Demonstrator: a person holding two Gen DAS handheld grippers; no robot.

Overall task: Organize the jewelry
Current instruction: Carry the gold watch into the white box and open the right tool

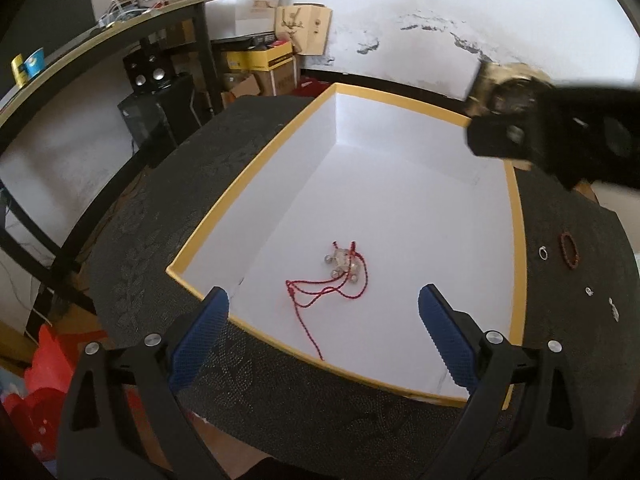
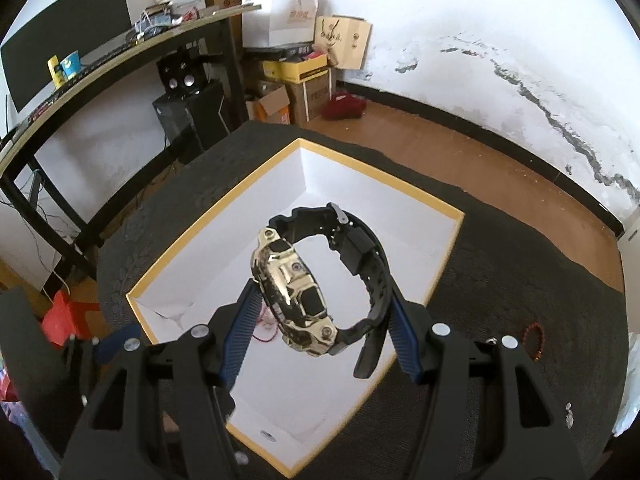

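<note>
Watch (image 2: pixel 316 280) pinched in the right gripper (image 2: pixel 324 336) above the box (image 2: pixel 416 200)
Likely heavy-faced, strap springy — grip stays across case and strap; left gripper (image 1: pixel 324 344) spread, empty.

One box, one watch, one red cord, and a few small pieces on the cloth.

There is one box (image 1: pixel 519 240) with a yellow rim, and inside it lies one red cord (image 1: pixel 324 288) with a cluster of clear and silver beads whose number is too tangled to tell. One watch (image 2: pixel 296 284) shows, gold-cased with a black strap. On the dark cloth (image 1: pixel 168 216) right of the box there is one red bead bracelet (image 1: pixel 569 250), one small ring (image 1: pixel 543 253), and two more tiny silver pieces (image 1: pixel 589 291) too small to name. Two grippers are in view, the left (image 1: pixel 323 328) and the right (image 2: pixel 320 320).
</note>
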